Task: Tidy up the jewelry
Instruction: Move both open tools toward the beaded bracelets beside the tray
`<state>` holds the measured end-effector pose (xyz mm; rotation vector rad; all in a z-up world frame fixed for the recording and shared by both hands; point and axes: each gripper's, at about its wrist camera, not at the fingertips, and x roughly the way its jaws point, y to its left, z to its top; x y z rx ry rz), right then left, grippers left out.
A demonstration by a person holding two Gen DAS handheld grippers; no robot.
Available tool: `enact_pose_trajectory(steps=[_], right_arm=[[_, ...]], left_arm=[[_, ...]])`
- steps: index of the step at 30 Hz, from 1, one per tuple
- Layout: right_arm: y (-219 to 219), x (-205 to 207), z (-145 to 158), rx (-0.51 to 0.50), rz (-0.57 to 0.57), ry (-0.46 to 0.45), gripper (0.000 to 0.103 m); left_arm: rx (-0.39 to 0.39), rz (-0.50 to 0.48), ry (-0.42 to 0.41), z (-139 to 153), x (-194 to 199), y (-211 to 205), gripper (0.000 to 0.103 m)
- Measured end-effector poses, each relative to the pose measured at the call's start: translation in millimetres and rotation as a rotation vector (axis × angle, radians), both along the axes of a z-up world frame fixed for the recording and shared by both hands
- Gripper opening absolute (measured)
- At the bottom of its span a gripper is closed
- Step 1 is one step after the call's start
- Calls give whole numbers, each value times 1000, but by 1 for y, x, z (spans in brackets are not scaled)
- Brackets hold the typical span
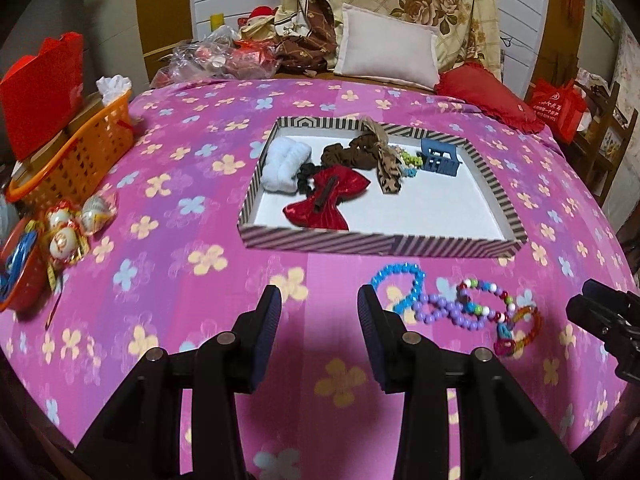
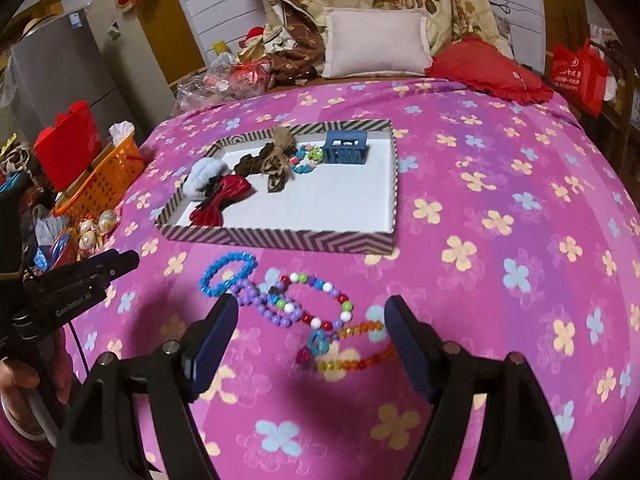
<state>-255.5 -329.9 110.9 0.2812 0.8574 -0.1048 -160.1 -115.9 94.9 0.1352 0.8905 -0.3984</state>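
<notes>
Holding both tools above the pink sheet [image 1: 168,264], we go from left to right. Far left of our left gripper [image 1: 319,300] sits an orange basket [image 1: 76,160], with wrapped balls [image 1: 66,236] nearer us. The left gripper's jaws stand apart with nothing between them, only bare sheet. Straight ahead of it lies the striped tray [image 1: 360,242], holding a white scrunchie [image 1: 282,162], a red bow [image 1: 324,200], a brown scrunchie [image 1: 352,152] and a blue clip [image 1: 440,158]. Just right of its right finger [image 1: 370,316] lie the bracelets: a blue one [image 1: 394,284], a purple one [image 1: 448,314], a mixed-colour one [image 1: 490,298] and an orange one [image 1: 526,326], touching or overlapping in a row. Our right gripper [image 2: 310,322] is spread wide, empty, with the orange bracelet [image 2: 360,344] between its fingers and the blue bracelet [image 2: 228,274] ahead to its left. The tray [image 2: 280,238] lies beyond the bracelets.
</notes>
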Motion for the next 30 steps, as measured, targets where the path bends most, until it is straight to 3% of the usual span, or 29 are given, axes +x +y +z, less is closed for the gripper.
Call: enact_pose_trajectory(steps=[16,30], right_arm=[[15,-28,-14,-44,34,25,79],[9,-31,-33,-109,61,48,78]], left_arm=[[0,6,8,-8,-29,6,33],[-33,-1,124,-47,-15,-1,33]])
